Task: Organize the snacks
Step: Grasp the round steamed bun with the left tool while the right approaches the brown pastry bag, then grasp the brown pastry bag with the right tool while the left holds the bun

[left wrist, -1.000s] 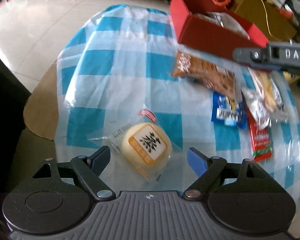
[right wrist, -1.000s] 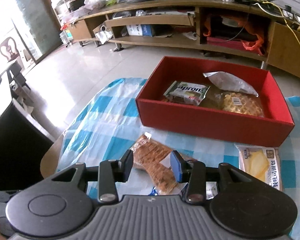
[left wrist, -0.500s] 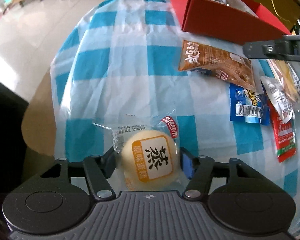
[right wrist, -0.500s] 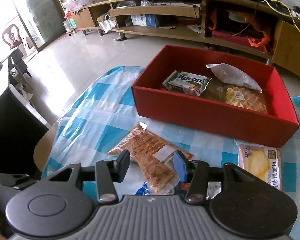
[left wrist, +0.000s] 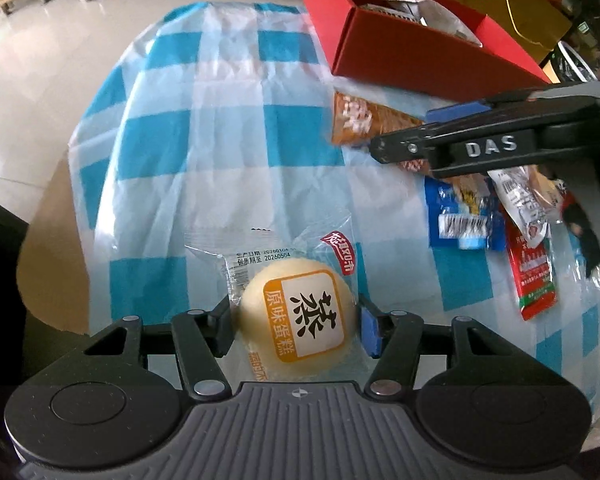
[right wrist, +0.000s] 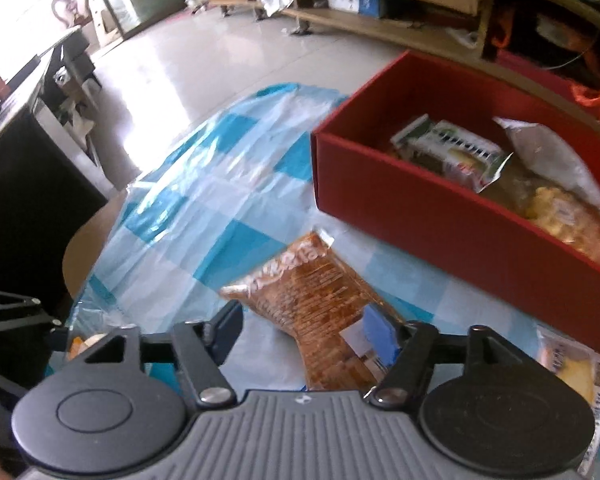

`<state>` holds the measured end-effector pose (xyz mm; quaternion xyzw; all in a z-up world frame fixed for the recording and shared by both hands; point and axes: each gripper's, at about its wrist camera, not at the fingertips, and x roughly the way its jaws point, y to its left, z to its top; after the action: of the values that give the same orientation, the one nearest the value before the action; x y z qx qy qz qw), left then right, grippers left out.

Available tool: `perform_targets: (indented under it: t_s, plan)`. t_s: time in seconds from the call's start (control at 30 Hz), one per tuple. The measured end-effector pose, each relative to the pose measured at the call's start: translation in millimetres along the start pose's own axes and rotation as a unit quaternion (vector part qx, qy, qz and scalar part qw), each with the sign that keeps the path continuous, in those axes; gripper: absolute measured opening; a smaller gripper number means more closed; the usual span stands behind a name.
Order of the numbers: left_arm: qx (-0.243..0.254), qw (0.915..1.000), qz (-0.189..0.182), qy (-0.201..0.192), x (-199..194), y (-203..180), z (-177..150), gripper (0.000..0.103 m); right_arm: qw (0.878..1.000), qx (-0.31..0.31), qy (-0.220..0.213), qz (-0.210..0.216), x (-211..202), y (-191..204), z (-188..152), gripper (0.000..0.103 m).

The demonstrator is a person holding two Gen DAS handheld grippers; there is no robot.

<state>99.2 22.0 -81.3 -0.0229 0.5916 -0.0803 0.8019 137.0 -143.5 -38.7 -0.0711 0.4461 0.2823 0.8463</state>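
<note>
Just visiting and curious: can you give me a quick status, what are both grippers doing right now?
Left gripper shut on wrapped cake. Right gripper open over brown snack packet. Red box ahead, path unobstructed.

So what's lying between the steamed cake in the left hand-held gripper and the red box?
Only bare blue-checked tablecloth in the left wrist view, from the steamed cake to the red box; the brown snack packet sits just right of that line.

A: What's printed on the cake wrapper (left wrist: 300, 320) between the left jaws?
B: "蒸", "原味蛋糕", and dates "20260104", "20260504" above.
A: Anything else?
B: "DAS" on the right gripper (left wrist: 400, 142) ahead.
</note>
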Motion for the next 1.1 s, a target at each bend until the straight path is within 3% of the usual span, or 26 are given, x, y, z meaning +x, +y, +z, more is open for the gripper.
perform_targets:
  t_s: [0.13, 0.37, 0.53, 0.6, 0.7, 0.83, 0.93, 1.03, 1.1]
  plan:
    - [-0.002, 1.0, -0.002, 0.008, 3.0, 2.5, 1.2, 0.066, 1.0, 0.006, 0.005, -0.005, 14.2, -9.3, -0.8, 0.074]
    - [0.001, 1.0, -0.002, 0.009, 3.4, 1.5, 2.4, 0.066, 0.998, 0.053, 0.018, -0.019, 10.0, -2.2, -1.1, 0.069]
    - [0.008, 0.9999, -0.003, 0.009, 3.2, -0.5, 1.4, 0.067, 0.991, 0.116, 0.058, 0.036, -2.4, 14.3, -14.7, 0.069]
    - [0.01, 0.9999, -0.003, 0.009, 2.9, 0.0, 0.6, 0.07, 0.992, 0.106, 0.053, 0.039, -10.1, 19.0, -18.5, 0.07]
    - [0.012, 0.9999, -0.002, 0.009, 3.1, 1.1, -0.5, 0.077, 0.996, 0.083, 0.044, 0.005, -15.3, 19.6, -21.8, 0.075]
    - [0.01, 0.9999, -0.002, 0.01, 5.7, 4.1, -1.5, 0.084, 0.996, 0.069, 0.044, 0.021, -9.1, 20.4, -19.9, 0.075]
    - [0.013, 0.9999, 0.002, 0.01, 6.8, 3.4, -0.9, 0.085, 0.998, 0.035, 0.049, 0.001, 4.7, 30.1, -17.3, 0.076]
    - [0.023, 0.9997, 0.007, 0.008, 6.6, 0.9, -0.3, 0.083, 0.999, -0.008, 0.04, -0.028, 6.5, 44.2, -13.3, 0.061]
    - [0.026, 0.9996, 0.012, 0.006, 6.0, 0.5, -0.2, 0.079, 0.999, 0.0, 0.033, -0.037, 6.4, 44.3, -12.6, 0.052]
